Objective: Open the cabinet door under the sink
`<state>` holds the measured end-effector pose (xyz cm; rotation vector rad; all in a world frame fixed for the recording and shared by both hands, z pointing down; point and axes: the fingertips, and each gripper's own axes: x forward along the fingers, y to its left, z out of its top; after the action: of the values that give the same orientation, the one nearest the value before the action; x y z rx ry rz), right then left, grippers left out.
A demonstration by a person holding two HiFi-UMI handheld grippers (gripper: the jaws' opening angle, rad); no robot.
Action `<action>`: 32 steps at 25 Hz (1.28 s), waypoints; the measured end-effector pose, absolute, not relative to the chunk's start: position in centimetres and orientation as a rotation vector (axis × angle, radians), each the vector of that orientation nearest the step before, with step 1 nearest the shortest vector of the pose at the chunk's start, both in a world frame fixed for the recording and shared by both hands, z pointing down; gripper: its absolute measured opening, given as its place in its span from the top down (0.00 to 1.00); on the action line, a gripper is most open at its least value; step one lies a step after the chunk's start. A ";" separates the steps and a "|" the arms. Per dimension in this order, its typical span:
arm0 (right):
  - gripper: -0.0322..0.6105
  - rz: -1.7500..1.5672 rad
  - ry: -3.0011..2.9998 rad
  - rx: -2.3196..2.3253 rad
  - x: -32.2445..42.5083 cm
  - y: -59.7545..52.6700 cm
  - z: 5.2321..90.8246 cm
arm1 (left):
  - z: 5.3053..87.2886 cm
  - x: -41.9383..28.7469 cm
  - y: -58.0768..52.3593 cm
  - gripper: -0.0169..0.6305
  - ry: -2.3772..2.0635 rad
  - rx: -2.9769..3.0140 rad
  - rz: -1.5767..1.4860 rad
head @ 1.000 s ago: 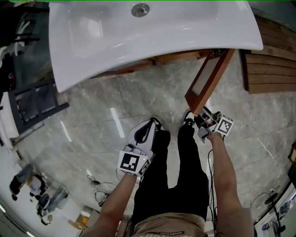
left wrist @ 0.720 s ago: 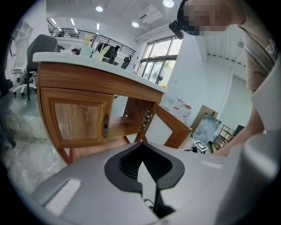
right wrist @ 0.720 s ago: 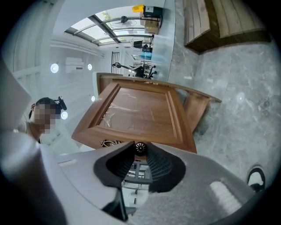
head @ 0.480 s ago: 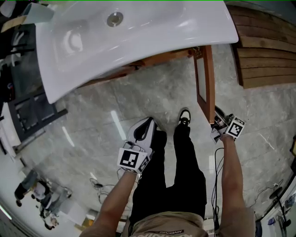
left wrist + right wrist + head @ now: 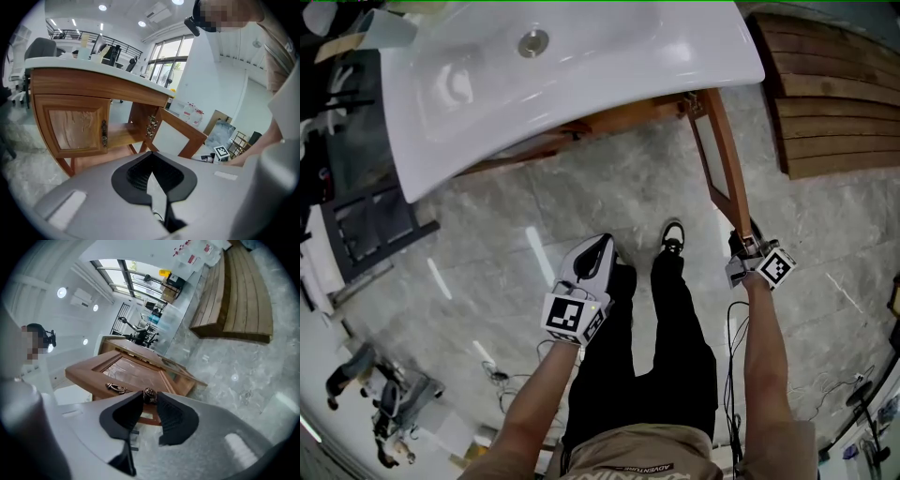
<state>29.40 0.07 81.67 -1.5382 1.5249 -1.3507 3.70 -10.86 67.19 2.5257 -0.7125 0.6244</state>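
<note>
A wooden cabinet (image 5: 581, 127) stands under the white sink (image 5: 581, 56). Its right door (image 5: 727, 169) stands swung far out toward me, edge on in the head view. My right gripper (image 5: 744, 247) is at the door's free end. In the right gripper view this gripper (image 5: 150, 398) is shut on the door's small dark knob (image 5: 150, 394), next to an ornate metal handle (image 5: 116, 388). My left gripper (image 5: 602, 246) hangs over the floor by my legs, shut and empty, its tips (image 5: 150, 157) meeting. The left door (image 5: 75, 124) is closed.
Slatted wooden boards (image 5: 834, 94) lie on the floor right of the open door. A dark rack (image 5: 366, 225) stands left of the cabinet. My shoe (image 5: 672, 234) is near the door's free end. Cables (image 5: 502, 375) trail on the marble floor behind me.
The right door has swung wider, from a slant to pointing almost straight at me. My right gripper went right and back with its knob. The left gripper barely shifted.
</note>
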 end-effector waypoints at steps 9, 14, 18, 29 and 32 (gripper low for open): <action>0.95 -1.461 1.737 -1.814 19.4 4.2 80.7 | 67.7 1.7 -12.9 0.95 -0.787 2.359 0.512; 0.95 -1.382 2.002 -1.827 13.3 -0.3 76.8 | 70.9 -1.0 -15.6 0.95 -0.913 2.112 0.396; 0.95 -1.221 2.218 -1.843 10.6 -6.0 73.5 | 73.5 -1.5 -18.6 0.95 -0.961 1.977 0.278; 0.95 -1.096 2.372 -1.731 9.9 -14.0 71.3 | 77.1 1.1 -27.4 0.95 -0.879 1.515 -0.477; 0.95 -1.115 2.381 -1.697 9.8 -14.6 71.7 | 78.0 1.3 -29.1 0.92 -0.864 1.439 -0.570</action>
<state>9.80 -14.59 71.73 -1.6973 2.3811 -1.1151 1.28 -29.08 78.04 1.4394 -0.8639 -0.5697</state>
